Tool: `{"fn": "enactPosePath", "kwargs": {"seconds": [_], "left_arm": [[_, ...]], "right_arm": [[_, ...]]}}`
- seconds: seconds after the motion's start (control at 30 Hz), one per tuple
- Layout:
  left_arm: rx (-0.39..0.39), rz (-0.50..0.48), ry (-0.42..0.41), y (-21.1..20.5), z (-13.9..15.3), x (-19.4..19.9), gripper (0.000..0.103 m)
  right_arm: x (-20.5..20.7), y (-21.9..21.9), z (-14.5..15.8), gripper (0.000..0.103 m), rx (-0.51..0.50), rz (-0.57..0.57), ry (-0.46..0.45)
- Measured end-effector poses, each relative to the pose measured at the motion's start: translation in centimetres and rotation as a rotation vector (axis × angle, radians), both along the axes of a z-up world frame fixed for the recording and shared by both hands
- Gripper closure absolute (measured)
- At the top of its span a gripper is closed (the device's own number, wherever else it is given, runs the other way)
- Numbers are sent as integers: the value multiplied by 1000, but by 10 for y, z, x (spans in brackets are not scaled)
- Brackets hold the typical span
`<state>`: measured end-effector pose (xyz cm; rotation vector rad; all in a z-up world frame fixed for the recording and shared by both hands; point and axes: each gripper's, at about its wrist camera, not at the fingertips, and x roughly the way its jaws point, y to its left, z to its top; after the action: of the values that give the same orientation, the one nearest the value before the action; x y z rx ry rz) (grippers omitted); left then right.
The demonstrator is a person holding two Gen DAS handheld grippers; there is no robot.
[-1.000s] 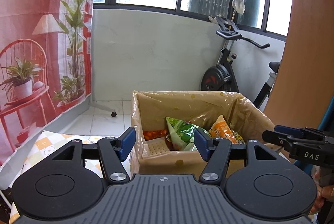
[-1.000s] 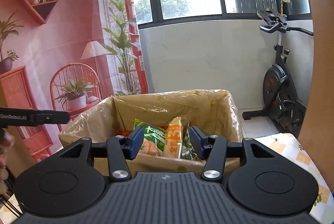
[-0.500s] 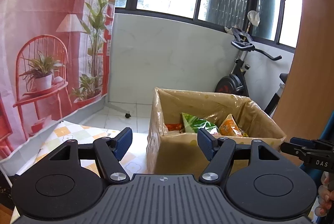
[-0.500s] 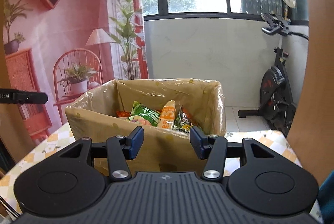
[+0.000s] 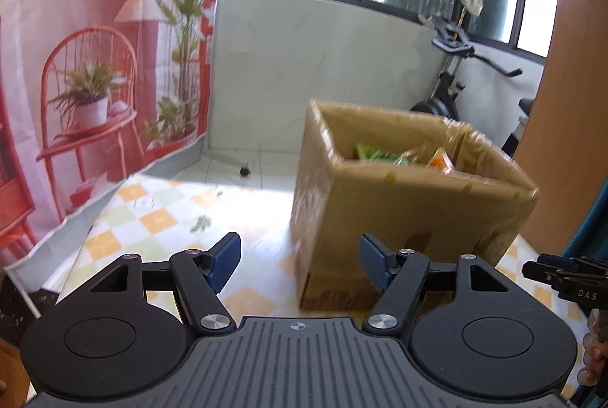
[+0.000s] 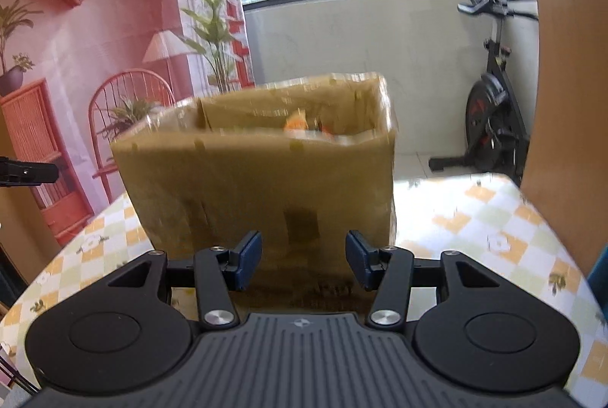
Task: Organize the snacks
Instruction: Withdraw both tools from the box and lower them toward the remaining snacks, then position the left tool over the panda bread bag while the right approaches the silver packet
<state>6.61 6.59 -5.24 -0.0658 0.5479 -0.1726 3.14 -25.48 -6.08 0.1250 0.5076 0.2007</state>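
A brown cardboard box (image 5: 410, 214) lined with clear plastic stands on the checked tablecloth (image 5: 159, 214). Green and orange snack packets (image 5: 402, 157) stick up inside it; only the packet tops (image 6: 300, 125) show in the right wrist view. My left gripper (image 5: 300, 263) is open and empty, low over the table at the box's near left corner. My right gripper (image 6: 304, 256) is open and empty, close to the box's front wall (image 6: 262, 191). The right gripper's tip (image 5: 562, 279) shows at the left view's right edge.
An exercise bike (image 6: 494, 119) stands on the floor behind the table, right of the box. A pink printed backdrop (image 5: 76, 66) hangs on the left. A wooden panel (image 6: 570, 85) rises at the right. White wall and windows lie behind.
Both grippers have pulled back and dropped lower, away from the box top. The box now looks further off and its contents are mostly hidden by its front wall. Both stay open.
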Motion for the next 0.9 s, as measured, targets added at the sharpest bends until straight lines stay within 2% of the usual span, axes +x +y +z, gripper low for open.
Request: {"fn": "enactPosePath", "kwargs": {"seconds": [0.13, 0.3, 0.43, 0.5, 0.67, 0.9], "left_arm": [[-10, 5, 57, 4, -18, -8, 32], [-23, -18, 121, -10, -45, -17, 32], [-78, -68, 177, -26, -66, -18, 23], [-95, -103, 197, -36, -76, -17, 23], [-78, -168, 267, -62, -99, -15, 19], [-30, -162, 326, -80, -120, -12, 12]], "right_arm": [[-5, -4, -20, 50, 7, -8, 46], [-14, -3, -42, 50, 15, -9, 96], [-18, -2, -51, 50, 17, 0, 117], [-19, -2, -54, 50, 13, 7, 121], [-22, -6, -62, 50, 21, 15, 138], [-27, -18, -73, 50, 48, -6, 167]]}}
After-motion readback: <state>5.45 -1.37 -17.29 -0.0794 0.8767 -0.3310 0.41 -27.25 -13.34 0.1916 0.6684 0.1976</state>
